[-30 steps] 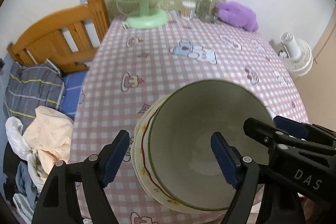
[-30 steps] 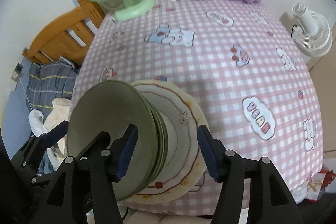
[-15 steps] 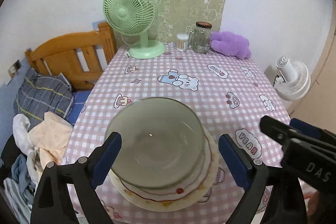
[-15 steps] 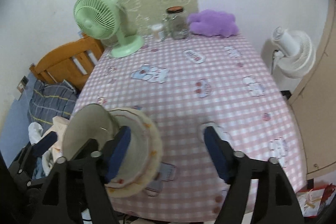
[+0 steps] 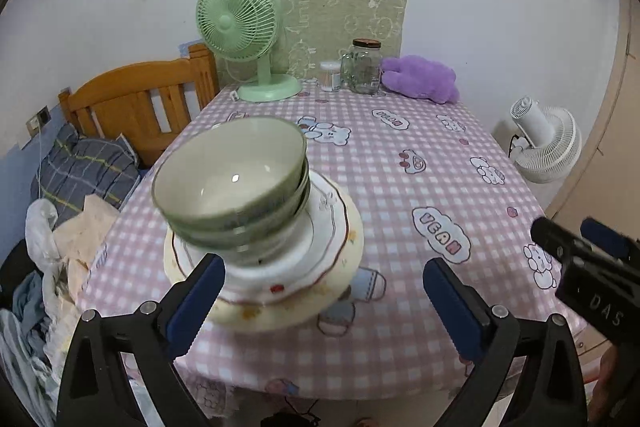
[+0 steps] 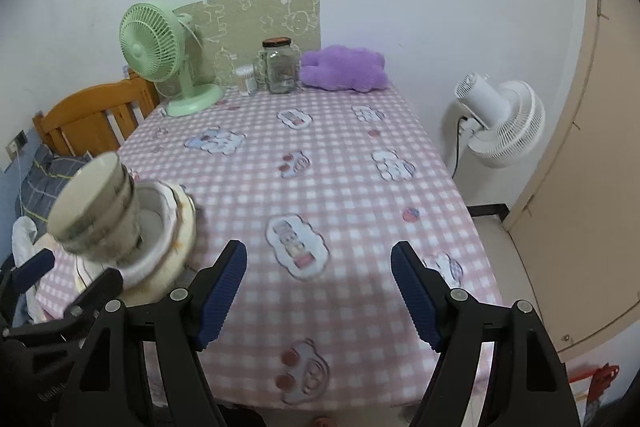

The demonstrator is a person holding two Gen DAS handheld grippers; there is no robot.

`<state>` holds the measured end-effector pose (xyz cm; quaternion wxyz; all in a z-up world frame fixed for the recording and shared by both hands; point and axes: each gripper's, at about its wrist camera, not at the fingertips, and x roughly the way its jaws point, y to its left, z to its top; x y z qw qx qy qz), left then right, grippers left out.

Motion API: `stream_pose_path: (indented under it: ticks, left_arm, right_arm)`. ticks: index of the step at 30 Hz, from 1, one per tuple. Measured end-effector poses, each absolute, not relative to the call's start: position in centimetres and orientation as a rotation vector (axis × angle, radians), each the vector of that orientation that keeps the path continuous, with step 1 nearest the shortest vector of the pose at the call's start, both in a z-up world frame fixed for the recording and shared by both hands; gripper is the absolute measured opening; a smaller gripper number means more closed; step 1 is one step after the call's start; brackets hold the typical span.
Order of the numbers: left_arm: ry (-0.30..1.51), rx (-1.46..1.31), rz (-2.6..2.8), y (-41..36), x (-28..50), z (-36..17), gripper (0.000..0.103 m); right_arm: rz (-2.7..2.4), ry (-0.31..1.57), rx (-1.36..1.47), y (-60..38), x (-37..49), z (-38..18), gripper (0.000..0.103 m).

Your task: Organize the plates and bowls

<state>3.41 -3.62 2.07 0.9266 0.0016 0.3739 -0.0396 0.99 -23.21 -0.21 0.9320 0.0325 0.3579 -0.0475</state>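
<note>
Two green bowls (image 5: 232, 179), nested one inside the other, sit on a stack of plates (image 5: 320, 255): a white plate with a brown rim on a wider cream one. The pile rests on the pink checked tablecloth (image 5: 400, 187) at about eight o'clock on the table, close to the left and near edges. Largest at the bottom and smallest on top looks like a sensible order for steadiness, and the sorting appears close to finished. The left gripper (image 5: 320, 303) hangs just in front of the pile, its blue-padded jaws wide apart and holding nothing; the left pad overlaps the plate rim in view, though contact cannot be confirmed. The right gripper (image 6: 320, 291) is also spread wide and empty, over bare cloth at about five o'clock. Open room lies across the middle and right of the table. At twelve o'clock, against the wall, stand a green fan (image 5: 248, 35), a glass jar (image 5: 362, 67) and a purple plush toy (image 5: 420, 79), well apart from the pile. Left of the table, clothes (image 5: 60, 227) are heaped beside a wooden bed frame (image 5: 140, 95).
</note>
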Motion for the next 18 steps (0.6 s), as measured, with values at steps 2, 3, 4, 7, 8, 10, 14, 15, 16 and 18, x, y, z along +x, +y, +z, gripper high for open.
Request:
stream_pose_path:
  ticks: [2,3,4,7,8,10,14,15,16,18]
  left_arm:
    - [0.760,-0.004,-0.075,-3.6,2.9,2.0,0.100]
    - [0.756,-0.008,-0.069,-3.5,2.7,1.9,0.100]
    - [0.754,-0.010,-0.066,-3.5,2.5,1.8,0.101]
    - [0.748,-0.019,-0.066,-3.4,2.1,1.7,0.101]
    - [0.744,-0.021,-0.067,-3.5,2.0,1.7,0.101]
    - [0.737,-0.017,-0.072,-3.7,1.8,1.6,0.101]
    - [0.732,-0.006,-0.076,-3.8,1.4,1.4,0.101]
    - [0.732,-0.006,-0.074,-3.7,1.3,1.4,0.101]
    - [0.732,-0.007,-0.073,-3.6,1.3,1.3,0.101]
    - [0.730,-0.010,-0.071,-3.4,1.2,1.4,0.101]
  right_arm:
    - [-0.100,0.731,0.058,-23.4,0.2,-0.9,0.077]
    - [-0.100,0.728,0.057,-23.5,-0.2,-1.1,0.077]
    - [-0.095,0.721,0.057,-23.6,-0.7,-1.3,0.077]
    - [-0.079,0.701,0.052,-23.6,-1.7,-1.5,0.080]
    - [-0.076,0.697,0.050,-23.5,-1.9,-1.6,0.083]
    - [-0.073,0.688,0.048,-23.3,-2.2,-1.7,0.085]
    - [-0.057,0.679,0.044,-22.6,-2.7,-1.9,0.085]
    - [-0.054,0.676,0.043,-22.5,-2.8,-1.9,0.085]
    - [-0.054,0.674,0.041,-22.4,-2.8,-1.9,0.085]
    - [-0.052,0.672,0.043,-22.1,-2.9,-1.9,0.085]
